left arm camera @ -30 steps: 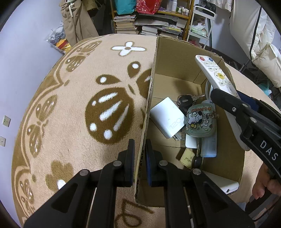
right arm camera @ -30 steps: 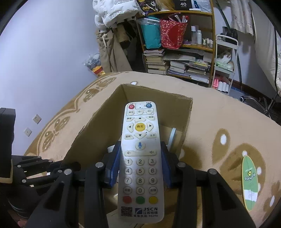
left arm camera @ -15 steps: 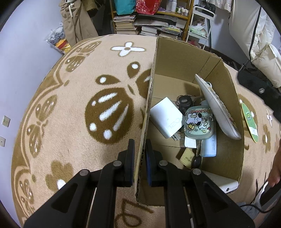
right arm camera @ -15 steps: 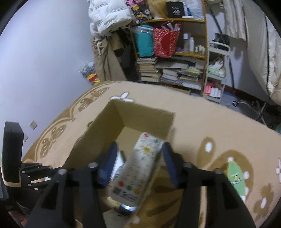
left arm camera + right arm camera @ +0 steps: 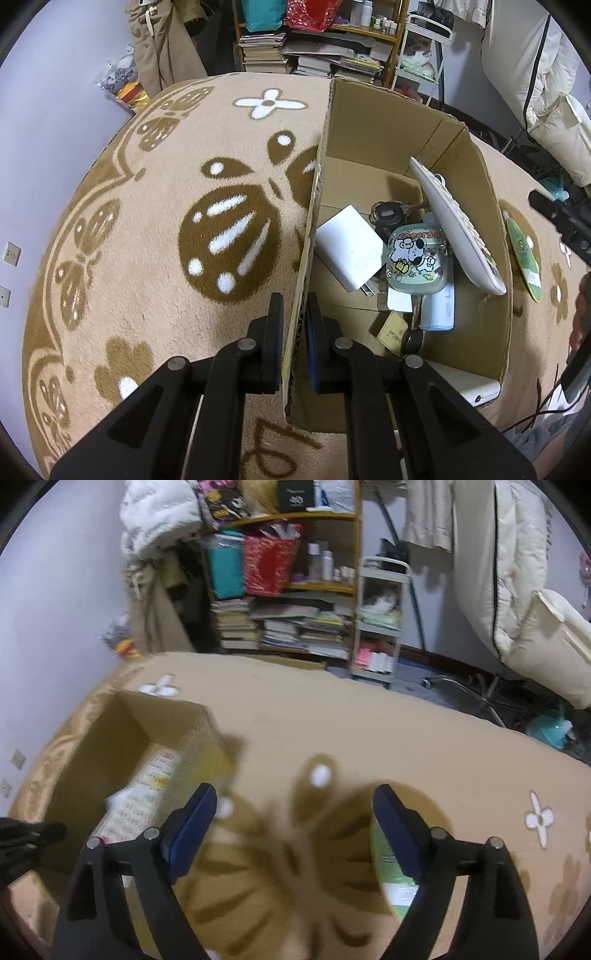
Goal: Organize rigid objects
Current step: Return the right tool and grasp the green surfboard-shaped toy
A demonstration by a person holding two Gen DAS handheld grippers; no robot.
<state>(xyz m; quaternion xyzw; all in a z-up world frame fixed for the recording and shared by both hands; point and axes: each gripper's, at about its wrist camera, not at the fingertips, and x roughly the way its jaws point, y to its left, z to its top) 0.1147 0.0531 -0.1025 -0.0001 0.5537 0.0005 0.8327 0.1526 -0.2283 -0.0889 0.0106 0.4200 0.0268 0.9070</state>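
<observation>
A cardboard box (image 5: 373, 122) stands on the patterned rug. My left gripper (image 5: 295, 314) is shut on its near left wall. Inside, a white remote control (image 5: 454, 232) leans against the right wall, above a white charger block (image 5: 349, 251), a cartoon-print case (image 5: 417, 260), keys (image 5: 388, 212) and small cards. My right gripper (image 5: 291, 819) hovers over the rug to the right of the box (image 5: 122, 734), its jaws opening with nothing between them. A green oval card (image 5: 391, 878) lies on the rug behind its right finger; the same green oval card (image 5: 522, 254) shows right of the box.
A bookshelf (image 5: 288, 590) with stacked books and bags stands past the rug's far edge. A white cart (image 5: 380, 620) is beside it. A white padded chair (image 5: 528, 590) fills the far right. A person's hand (image 5: 580, 317) shows at the right edge.
My right gripper let go of the remote, which dropped into the box and now leans on its right wall. The gripper then swung right over the rug, jaws wider. The left gripper kept still.
</observation>
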